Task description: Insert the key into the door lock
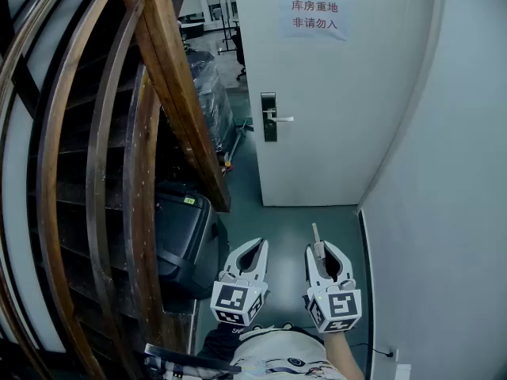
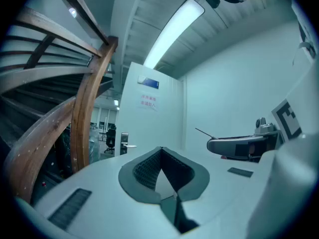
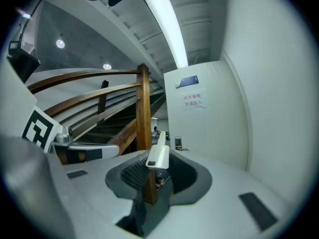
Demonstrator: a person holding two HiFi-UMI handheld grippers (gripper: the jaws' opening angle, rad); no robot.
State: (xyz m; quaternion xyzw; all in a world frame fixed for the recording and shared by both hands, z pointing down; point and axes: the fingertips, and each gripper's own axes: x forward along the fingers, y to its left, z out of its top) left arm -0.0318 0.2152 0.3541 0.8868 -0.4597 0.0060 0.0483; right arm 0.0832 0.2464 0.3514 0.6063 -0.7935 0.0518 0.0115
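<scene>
Step in hand: approach, key already in grip, insertion not yet begun.

- Right tongs (image 1: 325, 249) are clamped on the key (image 1: 316, 236). The blade projects past the tips, roughly level and aimed down the corridor.
- Left tongs (image 1: 259, 245) have their tips together with nothing between them. They are carried just beside the right tongs, not touching.
- Door lock (image 1: 269, 117) is a dark plate with a silver lever handle at the left edge of the white door (image 1: 341, 101), well ahead of both tongs. The keyhole is too small to make out from here.
- Wooden stair rail (image 1: 170, 93) crowds the left side, and a black case (image 1: 184, 240) sits on the floor beneath it. A plain wall (image 1: 444, 212) is on the right.

Notes for doing this well:
1. Walk in along the clear strip between rail and wall, with the blade level and pointed at the plate.
2. Find the keyhole in the right gripper view before committing. It is probably below the lever.
3. Match the blade's roll to the slot first, then push straight. A skewed entry would lever the key sideways in the pads.
4. A room shows past the door's lock edge, so the door looks ajar. It may swing under push, so use light force, or steady the door with the left tongs.
</scene>
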